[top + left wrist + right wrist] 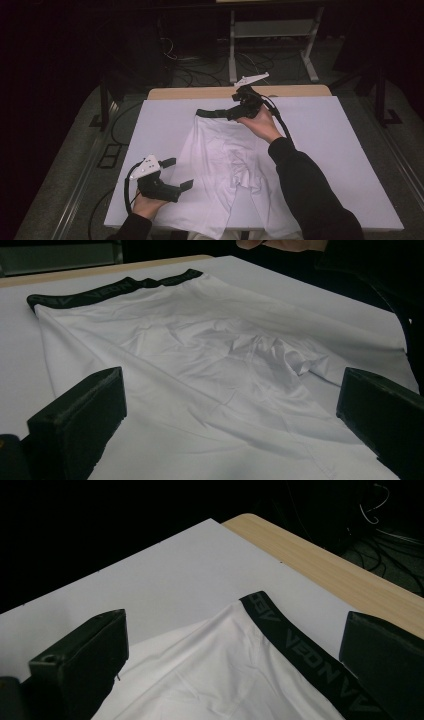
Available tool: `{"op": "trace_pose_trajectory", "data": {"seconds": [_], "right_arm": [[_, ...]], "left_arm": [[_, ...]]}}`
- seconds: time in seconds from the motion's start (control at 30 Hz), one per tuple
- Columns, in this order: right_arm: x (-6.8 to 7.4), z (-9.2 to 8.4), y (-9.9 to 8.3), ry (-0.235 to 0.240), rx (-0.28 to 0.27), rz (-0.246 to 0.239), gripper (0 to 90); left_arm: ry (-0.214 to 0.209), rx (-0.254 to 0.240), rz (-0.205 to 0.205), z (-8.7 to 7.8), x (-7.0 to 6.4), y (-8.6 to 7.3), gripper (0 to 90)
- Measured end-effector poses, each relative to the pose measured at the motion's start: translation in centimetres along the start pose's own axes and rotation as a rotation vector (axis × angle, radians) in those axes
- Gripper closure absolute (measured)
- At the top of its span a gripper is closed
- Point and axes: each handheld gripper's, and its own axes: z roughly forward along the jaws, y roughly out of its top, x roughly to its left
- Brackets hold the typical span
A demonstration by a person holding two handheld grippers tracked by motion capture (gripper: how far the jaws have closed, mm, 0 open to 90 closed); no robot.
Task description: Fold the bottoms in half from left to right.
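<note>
White shorts [220, 160] with a black waistband [212, 113] lie flat on the white board [340, 165], waistband at the far side and legs hanging over the near edge. My left gripper [177, 173] is open at the shorts' near left edge, and in the left gripper view the creased fabric [235, 355] lies ahead between its jaws. My right gripper [235, 111] hovers at the waistband's right end. It is open too, with the lettered waistband [300, 650] passing under the gap between its jaws.
The board rests on a wooden table whose far edge [200, 93] shows beyond it. Behind the table are a white stand [272, 45] and loose cables [200, 65] on the floor. Bare board lies to the left and right of the shorts.
</note>
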Motion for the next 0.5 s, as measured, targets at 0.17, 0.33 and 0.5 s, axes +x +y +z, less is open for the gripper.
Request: {"op": "trace_pose_trajectory", "data": {"seconds": [0.17, 0.33, 0.5], "right_arm": [[0.1, 1.0, 0.5, 0.011, 0.008, 0.000, 0.0], [0.1, 1.9, 0.8, 0.017, 0.007, 0.002, 0.0], [0.0, 2.9, 1.1, 0.018, 0.018, 0.002, 0.0]], "left_arm": [[0.001, -0.001, -0.001, 0.0, 0.0, 0.0, 0.0], [0.000, -0.001, -0.001, 0.0, 0.0, 0.0, 0.0], [-0.001, -0.003, -0.002, 0.0, 0.0, 0.0, 0.0]]}}
